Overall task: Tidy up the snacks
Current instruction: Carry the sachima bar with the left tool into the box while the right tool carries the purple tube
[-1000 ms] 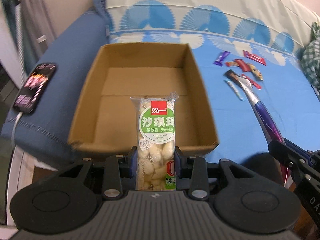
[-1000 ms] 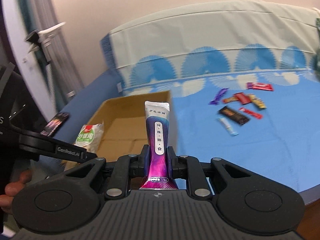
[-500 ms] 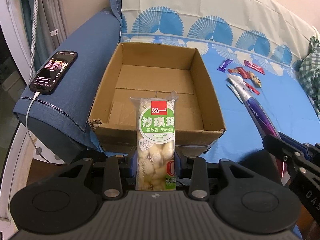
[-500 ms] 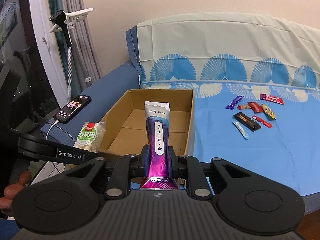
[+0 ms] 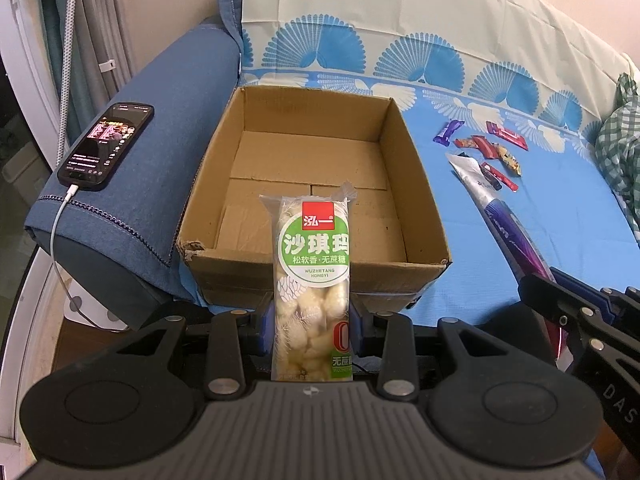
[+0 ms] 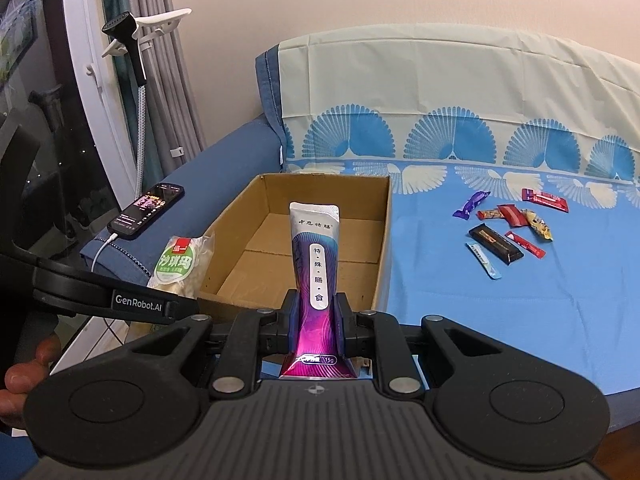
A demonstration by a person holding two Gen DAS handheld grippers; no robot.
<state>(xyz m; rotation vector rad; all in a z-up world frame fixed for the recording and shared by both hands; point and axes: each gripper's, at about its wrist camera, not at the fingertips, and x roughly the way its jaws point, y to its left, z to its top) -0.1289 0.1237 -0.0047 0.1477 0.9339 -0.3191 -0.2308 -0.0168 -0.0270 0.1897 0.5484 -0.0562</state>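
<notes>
My left gripper (image 5: pixel 311 320) is shut on a clear pack of pale puffed snack with a green label (image 5: pixel 312 264), held upright just before the near wall of an empty cardboard box (image 5: pixel 208 152). My right gripper (image 6: pixel 315 314) is shut on a purple and silver pouch (image 6: pixel 314 248), which stands upright in front of the same box (image 6: pixel 382 240). In the right wrist view the green-label pack (image 6: pixel 178 262) and the left gripper's arm show at the left. In the left wrist view the purple pouch (image 5: pixel 496 208) slants in from the right.
Several small wrapped snacks (image 6: pixel 508 228) lie on the blue cover to the box's right, also seen as loose snacks (image 5: pixel 484 148). A phone (image 5: pixel 106 146) on a charging cable rests on the sofa's arm at the left. A hand (image 6: pixel 24 372) shows at the lower left.
Both grippers have drawn back from the box with their packs still held. The box's near wall, first under the left gripper, now stands ahead of it. The last half second is nearly still.
</notes>
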